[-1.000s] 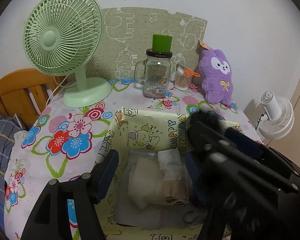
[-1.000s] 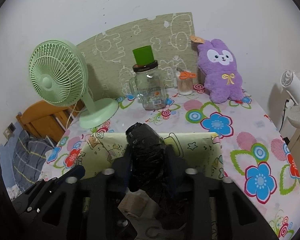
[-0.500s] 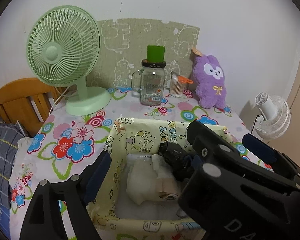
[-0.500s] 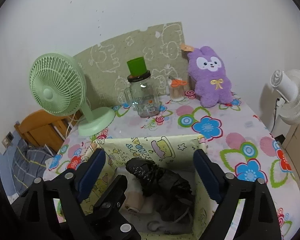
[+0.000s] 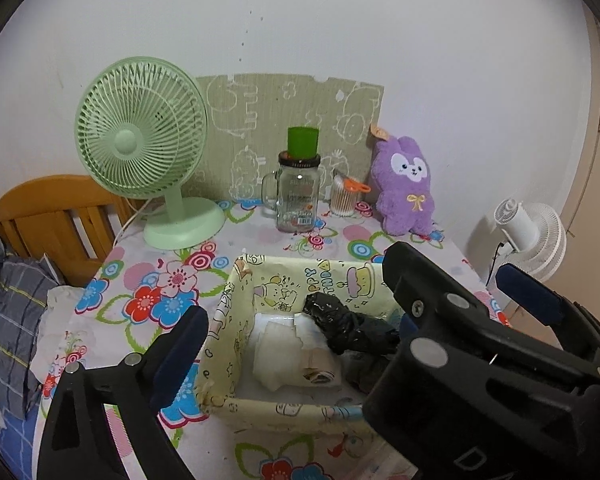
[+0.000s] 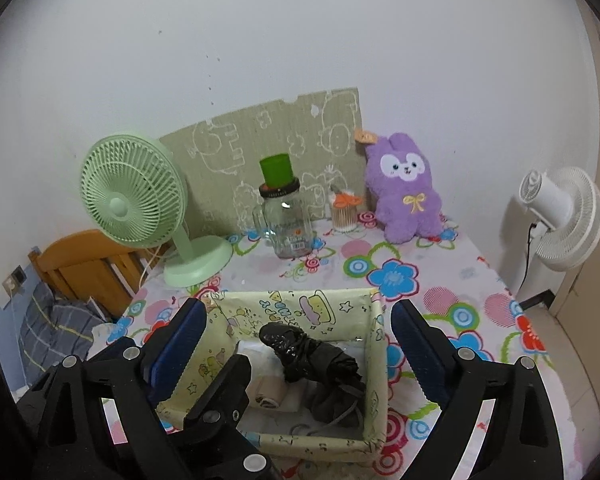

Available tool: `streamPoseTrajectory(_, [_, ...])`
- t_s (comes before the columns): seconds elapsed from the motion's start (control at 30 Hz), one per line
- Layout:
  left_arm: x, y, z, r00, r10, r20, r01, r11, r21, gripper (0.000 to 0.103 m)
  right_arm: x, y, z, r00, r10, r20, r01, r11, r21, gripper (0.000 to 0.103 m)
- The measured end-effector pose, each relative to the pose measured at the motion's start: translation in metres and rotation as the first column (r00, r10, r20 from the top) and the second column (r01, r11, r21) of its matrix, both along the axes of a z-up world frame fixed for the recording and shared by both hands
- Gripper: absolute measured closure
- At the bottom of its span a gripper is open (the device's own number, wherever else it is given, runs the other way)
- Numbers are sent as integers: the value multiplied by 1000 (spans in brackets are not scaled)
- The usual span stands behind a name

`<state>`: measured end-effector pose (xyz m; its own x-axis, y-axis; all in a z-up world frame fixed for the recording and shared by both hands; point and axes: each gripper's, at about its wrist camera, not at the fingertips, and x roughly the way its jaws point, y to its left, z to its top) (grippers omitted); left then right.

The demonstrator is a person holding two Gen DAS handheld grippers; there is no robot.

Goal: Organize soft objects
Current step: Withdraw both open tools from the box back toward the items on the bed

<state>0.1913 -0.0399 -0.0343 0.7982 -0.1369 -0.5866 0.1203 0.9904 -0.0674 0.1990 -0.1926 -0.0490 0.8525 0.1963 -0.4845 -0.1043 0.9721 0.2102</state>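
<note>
Floral tablecloth (image 6: 452, 276), white wall (image 6: 300, 40), both grippers' fingers (image 6: 414, 344) released above fabric bin (image 6: 374, 380).

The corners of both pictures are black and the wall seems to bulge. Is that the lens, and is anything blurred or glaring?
Yes, it is fisheye distortion. Left wrist view: black corners, curved wall edge, and the near right gripper looms oversized and soft. Right wrist view: same dark rim; the green fan and purple plush stay sharp. Lighting is even and dim in both; only small glints show on the glass jar.
</note>
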Motion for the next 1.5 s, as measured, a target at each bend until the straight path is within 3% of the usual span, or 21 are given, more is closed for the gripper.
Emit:
streamPoseTrajectory(0.73, [-71,-3,34,993,-24,114,19,999,45,0,-71,-2,35,997,32,72,-27,998,-59,0])
streamPoseTrajectory(1.5, [-128,3,23,989,-40,142,32,998,54,0,-130,6,28,994,74,86,-58,983,-175,0])
